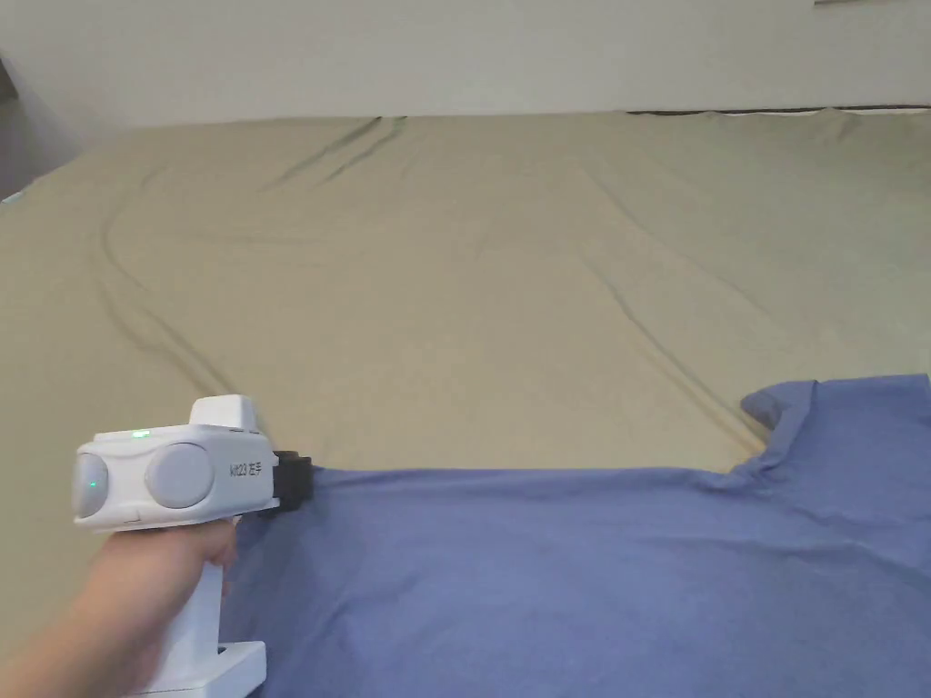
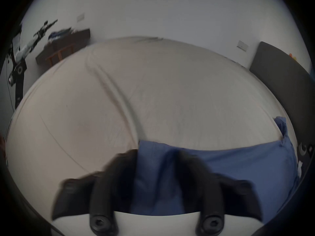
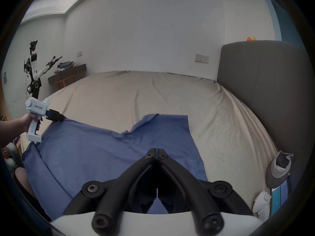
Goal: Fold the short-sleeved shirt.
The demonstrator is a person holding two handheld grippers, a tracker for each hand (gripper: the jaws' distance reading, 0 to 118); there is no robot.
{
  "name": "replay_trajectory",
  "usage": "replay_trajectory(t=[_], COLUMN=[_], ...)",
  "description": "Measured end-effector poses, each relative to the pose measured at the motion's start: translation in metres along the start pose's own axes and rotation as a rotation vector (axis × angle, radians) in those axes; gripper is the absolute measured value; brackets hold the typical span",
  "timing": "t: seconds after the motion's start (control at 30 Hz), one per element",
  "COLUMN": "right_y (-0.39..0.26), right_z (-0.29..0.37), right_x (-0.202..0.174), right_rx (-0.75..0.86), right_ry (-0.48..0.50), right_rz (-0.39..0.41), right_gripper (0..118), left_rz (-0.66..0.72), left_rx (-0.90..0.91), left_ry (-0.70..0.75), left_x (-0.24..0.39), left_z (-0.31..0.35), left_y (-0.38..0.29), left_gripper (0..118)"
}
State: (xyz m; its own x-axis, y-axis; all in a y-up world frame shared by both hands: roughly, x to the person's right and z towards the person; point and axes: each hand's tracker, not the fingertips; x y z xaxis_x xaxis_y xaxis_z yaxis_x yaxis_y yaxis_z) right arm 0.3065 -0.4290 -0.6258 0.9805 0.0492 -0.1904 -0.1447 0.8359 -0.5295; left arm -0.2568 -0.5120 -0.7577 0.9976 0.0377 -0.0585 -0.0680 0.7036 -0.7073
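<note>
So from my remote seat: the blue short-sleeved shirt [image 1: 582, 582] is spread flat on the beige bed sheet [image 1: 473, 300], filling the head view from about 6 o'clock out to 4 o'clock, with one sleeve [image 1: 782, 409] poking up toward 3 o'clock.

The left gripper [image 1: 295, 480] sits at roughly 8 o'clock in the head view, white body in the person's left hand [image 1: 145, 591], black tips right on the far corner of the shirt's edge. In the left gripper view there's a fold of blue cloth sitting between the two black jaws, but it's motion-blurred and I honestly can't tell whether they're pinching it or just straddling it.

The right gripper [image 3: 156, 152] is clearer. In the right gripper view its jaws are pressed together tip to tip at about 6 o'clock, hovering over the shirt near the sleeve. I can't see any fabric caught between them, so it reads as closed on nothing.

That same view catches the left gripper way out at 9 o'clock on the shirt's corner, a grey headboard [image 3: 262, 89] at 3 o'clock, and a robot on a stand [image 3: 34, 69] beside a wooden bench [image 3: 68, 76] at 10 o'clock by the wall.
</note>
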Motion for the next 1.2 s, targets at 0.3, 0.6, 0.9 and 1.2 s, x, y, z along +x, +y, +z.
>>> replay_trajectory(t=[0.3, 0.6, 0.9, 1.2], right_y=[0.021, -0.004, 0.025, 0.024], right_z=[-0.084, -0.168, -0.091, 0.1], right_x=[0.052, 0.071, 0.075, 0.046], right_rx=[-0.216, -0.376, -0.183, -0.035], right_ry=[-0.045, -0.109, -0.061, -0.026], right_rz=[-0.084, -0.205, -0.206, -0.112], right_gripper=[100, 58, 0, 0], left_rz=[0.024, -0.001, 0.03, 0.031], left_rx=[0.096, 0.064, 0.106, 0.209], left_ry=[-0.118, -0.127, -0.164, -0.263], left_x=[0.003, 0.012, -0.006, -0.039], left_z=[0.069, 0.072, 0.112, 0.246], left_y=[-0.003, -0.006, 0.001, -0.034], left_gripper=[1, 1, 1, 1])
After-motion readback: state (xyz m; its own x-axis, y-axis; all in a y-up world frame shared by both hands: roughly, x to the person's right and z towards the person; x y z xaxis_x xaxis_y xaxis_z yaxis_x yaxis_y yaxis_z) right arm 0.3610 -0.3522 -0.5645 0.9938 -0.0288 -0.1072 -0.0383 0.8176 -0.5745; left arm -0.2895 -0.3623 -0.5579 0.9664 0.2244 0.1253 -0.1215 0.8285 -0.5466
